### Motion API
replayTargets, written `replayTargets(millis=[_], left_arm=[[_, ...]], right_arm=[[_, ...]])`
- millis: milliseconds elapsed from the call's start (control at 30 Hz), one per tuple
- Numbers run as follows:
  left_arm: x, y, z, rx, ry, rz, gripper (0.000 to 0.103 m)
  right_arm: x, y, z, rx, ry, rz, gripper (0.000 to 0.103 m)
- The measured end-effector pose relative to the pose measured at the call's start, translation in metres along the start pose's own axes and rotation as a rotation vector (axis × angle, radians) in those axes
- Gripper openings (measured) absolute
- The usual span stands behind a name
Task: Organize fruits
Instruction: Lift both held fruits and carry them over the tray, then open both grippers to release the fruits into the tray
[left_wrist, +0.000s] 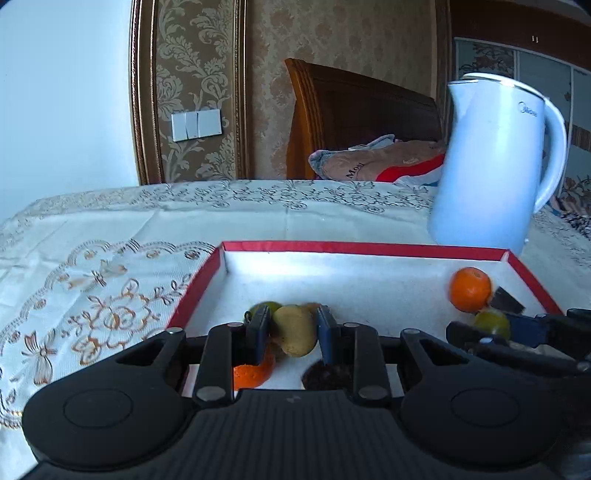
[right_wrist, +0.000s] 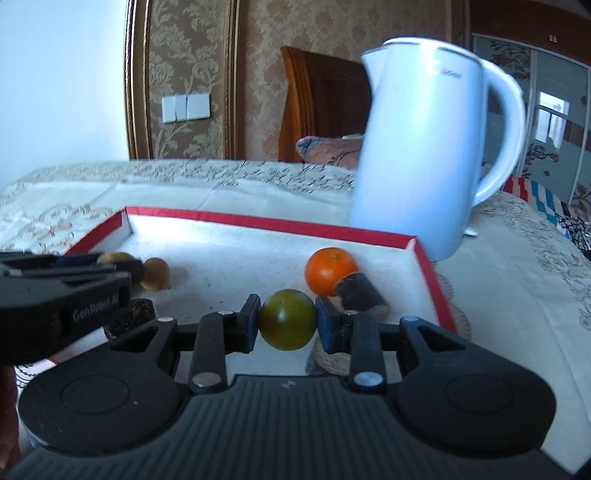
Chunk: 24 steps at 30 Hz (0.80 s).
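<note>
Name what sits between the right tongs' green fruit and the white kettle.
In the right wrist view, an orange and a dark block lie between the green fruit and kettle.

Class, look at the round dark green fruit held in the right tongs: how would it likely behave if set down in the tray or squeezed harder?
The round dark green fruit looks smooth and glossy, so it may slip from the right tongs. Being near-spherical, it would probably roll across the red-rimmed white tray.

Glossy plastic kettle (right_wrist: 417, 147); embroidered cloth (left_wrist: 92, 288)
</note>
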<state>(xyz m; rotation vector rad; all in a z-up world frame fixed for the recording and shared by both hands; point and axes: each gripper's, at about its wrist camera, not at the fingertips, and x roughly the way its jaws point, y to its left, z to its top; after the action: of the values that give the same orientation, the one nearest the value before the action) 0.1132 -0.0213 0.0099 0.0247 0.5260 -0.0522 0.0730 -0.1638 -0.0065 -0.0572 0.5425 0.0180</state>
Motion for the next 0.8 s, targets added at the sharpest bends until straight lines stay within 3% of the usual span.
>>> replayTargets(millis=[300, 400, 467, 800], left_arm=[[-0.001, 0.001, 0.000, -0.007, -0.003, 0.003, 0.027], [-0.005, 0.001, -0.001, -0.002, -0.005, 0.003, 0.027], [-0.007, 0.002, -0.001, -0.012, -0.004, 0.003, 0.027], [-0.022, 0.013, -0.003, -0.056, -0.009, 0.005, 0.027]], right_arm=[[0.016, 0.009, -0.001, -0.037, 0.031, 0.000, 0.033], [0.010, 0.008, -0.001, -0.025, 0.007, 0.008, 0.054], [0.003, 0.008, -0.002, -0.023, -0.021, -0.002, 0.075], [-0.018, -0.002, -0.006, 0.020, -0.069, -0.005, 0.077]])
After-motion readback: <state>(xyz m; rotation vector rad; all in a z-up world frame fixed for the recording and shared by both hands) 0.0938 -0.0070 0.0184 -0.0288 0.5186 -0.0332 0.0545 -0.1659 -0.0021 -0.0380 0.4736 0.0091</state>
